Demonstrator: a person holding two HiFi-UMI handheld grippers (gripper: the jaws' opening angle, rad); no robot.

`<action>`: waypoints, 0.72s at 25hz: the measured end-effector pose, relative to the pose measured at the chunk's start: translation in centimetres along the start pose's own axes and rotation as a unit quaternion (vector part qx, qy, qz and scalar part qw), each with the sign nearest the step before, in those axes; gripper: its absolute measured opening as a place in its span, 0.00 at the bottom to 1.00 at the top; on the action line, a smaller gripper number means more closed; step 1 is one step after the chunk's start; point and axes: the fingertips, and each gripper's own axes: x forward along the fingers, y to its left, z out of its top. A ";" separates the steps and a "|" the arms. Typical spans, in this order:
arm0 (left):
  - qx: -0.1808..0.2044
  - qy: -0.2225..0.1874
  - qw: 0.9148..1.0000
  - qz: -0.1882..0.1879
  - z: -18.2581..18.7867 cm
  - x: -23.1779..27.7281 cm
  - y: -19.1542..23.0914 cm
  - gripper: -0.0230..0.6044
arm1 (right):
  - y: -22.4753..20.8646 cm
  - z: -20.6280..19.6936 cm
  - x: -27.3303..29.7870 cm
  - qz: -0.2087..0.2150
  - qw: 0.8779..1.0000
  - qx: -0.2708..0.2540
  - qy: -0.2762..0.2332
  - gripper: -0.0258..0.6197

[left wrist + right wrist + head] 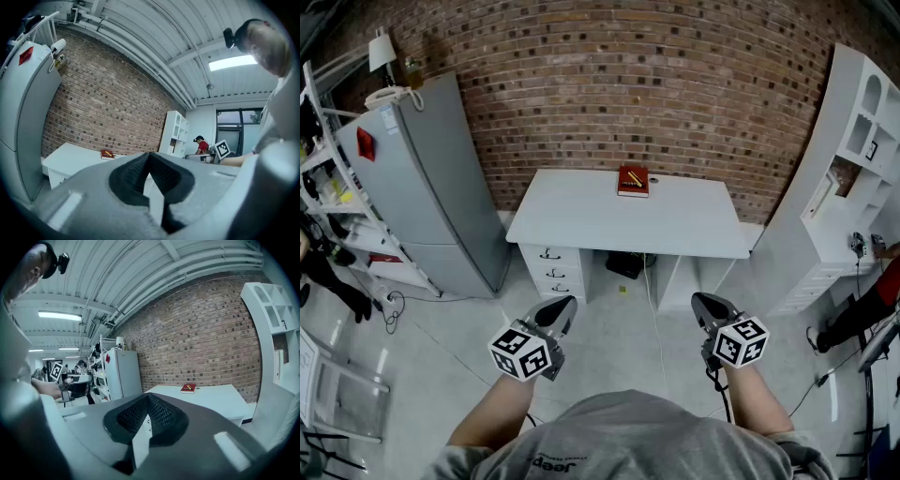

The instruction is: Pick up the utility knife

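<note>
The utility knife point(633, 178) is a small yellow tool lying on a red book point(625, 187) at the back middle of a white desk point(581, 220). It is far ahead of both grippers. My left gripper point(563, 303) and right gripper point(701, 300) hover over the floor in front of the desk, both shut and holding nothing. In the left gripper view the closed gripper point(149, 154) points toward the desk, with the book point(105, 155) and knife point(108, 153) small to the left. The right gripper view has the shut gripper point(148, 397) below the book point(186, 391) and knife point(189, 387).
A grey fridge point(431, 178) stands left of the desk, with wire shelving point(328, 169) beyond it. A tall white shelf unit point(853, 159) stands on the right. Drawers point(553, 267) and a dark object point(624, 264) sit under the desk. A person in red point(881, 300) is at the right edge.
</note>
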 end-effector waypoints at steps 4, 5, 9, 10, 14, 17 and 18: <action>-0.001 0.005 1.000 0.001 0.0 0.6 -0.3 0.03 | -0.8 0.3 -0.2 -0.002 1.000 0.001 0.000 0.05; 0.000 0.006 1.000 0.001 0.0 0.7 -0.3 0.03 | -0.9 0.3 -0.3 -0.002 1.000 0.001 0.000 0.05; -0.001 0.007 1.000 0.004 -0.1 1.2 -0.5 0.03 | -1.6 0.5 -0.5 -0.003 1.000 0.000 -0.001 0.05; -0.001 0.007 1.000 0.005 -0.1 1.4 -0.6 0.03 | -1.8 0.5 -0.6 -0.003 1.000 0.001 0.000 0.05; -0.002 0.004 1.000 0.008 0.0 2.0 -1.3 0.03 | -2.6 0.8 -1.1 -0.003 1.000 0.003 -0.001 0.05; -0.003 0.001 1.000 0.011 0.0 2.7 -1.9 0.03 | -3.5 1.1 -1.6 0.000 1.000 0.012 -0.007 0.05; -0.003 0.000 1.000 0.013 0.0 3.0 -2.2 0.03 | -3.9 1.2 -1.9 0.001 1.000 0.015 -0.007 0.05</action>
